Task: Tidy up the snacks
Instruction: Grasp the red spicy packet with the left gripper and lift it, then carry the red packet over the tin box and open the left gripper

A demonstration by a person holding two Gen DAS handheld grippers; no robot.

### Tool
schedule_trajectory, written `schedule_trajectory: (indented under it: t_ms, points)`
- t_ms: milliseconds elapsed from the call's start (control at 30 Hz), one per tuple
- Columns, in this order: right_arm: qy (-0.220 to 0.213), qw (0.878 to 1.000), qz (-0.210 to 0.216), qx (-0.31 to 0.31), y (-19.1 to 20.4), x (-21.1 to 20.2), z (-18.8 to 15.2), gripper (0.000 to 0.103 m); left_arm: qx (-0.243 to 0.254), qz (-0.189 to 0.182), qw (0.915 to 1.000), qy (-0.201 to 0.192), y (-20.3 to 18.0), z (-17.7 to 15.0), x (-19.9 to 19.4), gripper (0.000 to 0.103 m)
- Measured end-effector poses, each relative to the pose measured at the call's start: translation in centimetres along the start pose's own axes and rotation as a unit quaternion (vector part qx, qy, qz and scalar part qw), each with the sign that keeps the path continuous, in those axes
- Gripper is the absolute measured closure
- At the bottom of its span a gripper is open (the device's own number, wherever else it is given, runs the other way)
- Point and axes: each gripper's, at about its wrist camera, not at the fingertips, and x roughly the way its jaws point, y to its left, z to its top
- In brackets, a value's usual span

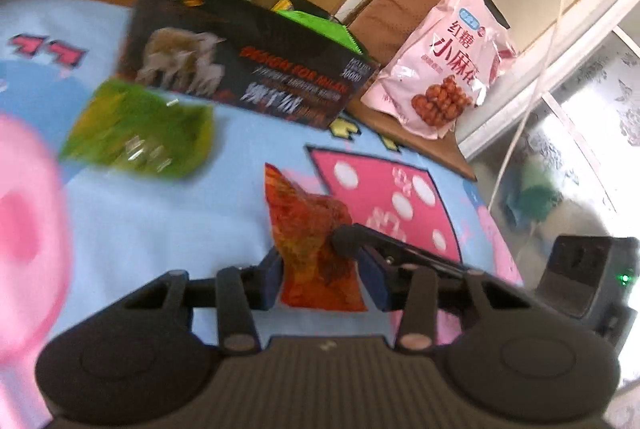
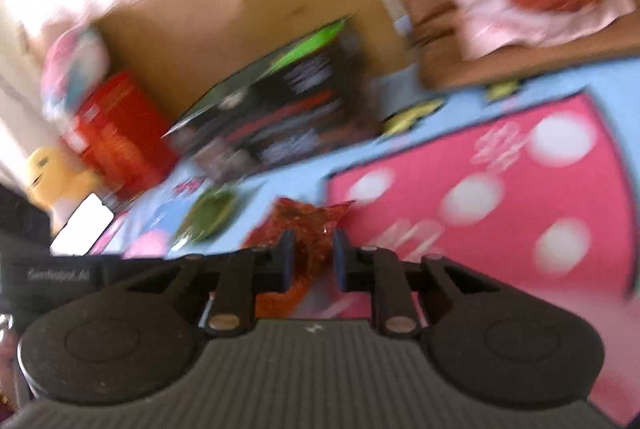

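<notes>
Straddling red snack packet (image 1: 316, 249), left hand-held gripper (image 1: 324, 279) apart, right hand-held gripper (image 2: 310, 261) clamped on it

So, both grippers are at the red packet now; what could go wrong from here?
1. The left gripper and right gripper both have fingers around the red packet; pulling in different directions may tear or drop it.
2. The green packet lies loose before the black box, so a low carry toward the box may push it aside.
</notes>
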Motion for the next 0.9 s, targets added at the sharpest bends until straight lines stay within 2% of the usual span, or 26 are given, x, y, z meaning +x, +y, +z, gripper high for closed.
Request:
schedule_trajectory:
  t_ms: [100,167,233,333,367,500,700,767,833,900]
  points:
    - [0.008,0.998,0.007,-0.061,3.4,-0.6,-2.4,0.080,-0.011,-0.001,0.9999,-0.011,1.6,-2.3,-3.3,0.063]
    - [0.021,0.998,0.031,-0.050,4.3,-0.9,-3.6,0.080,-0.025,0.012,0.9993,-0.025,2.8,-3.1,-5.4,0.063]
    - [0.039,0.996,0.064,-0.048,5.6,-1.5,-5.4,0.080,-0.038,0.035,0.9975,-0.048,4.5,-3.4,-7.3,0.063]
    - [0.070,0.986,0.126,-0.086,8.5,-2.3,-8.3,0.079,-0.083,0.036,0.9936,-0.068,6.8,-3.3,-9.0,0.063]
    - [0.080,0.982,0.141,-0.100,9.4,-2.4,-8.9,0.079,-0.091,0.036,0.9925,-0.073,7.2,-3.4,-9.5,0.060]
    - [0.081,0.975,0.140,-0.152,11.3,-3.1,-10.3,0.078,-0.107,0.027,0.9895,-0.093,8.3,-4.3,-11.5,0.056]
    - [0.065,0.985,0.129,-0.099,9.5,-3.9,-8.8,0.077,-0.138,-0.005,0.9870,-0.082,8.7,-6.7,-13.6,0.051]
    - [0.071,0.986,0.128,-0.078,8.6,-3.8,-8.6,0.075,-0.149,-0.018,0.9856,-0.077,8.6,-7.4,-13.8,0.046]
    - [0.083,0.988,0.123,-0.048,7.9,-3.2,-8.4,0.068,-0.165,-0.030,0.9836,-0.067,8.6,-8.0,-13.2,0.045]
    - [0.094,0.986,0.135,-0.011,7.3,-2.6,-8.2,0.069,-0.157,-0.035,0.9841,-0.075,8.3,-8.4,-12.8,0.045]
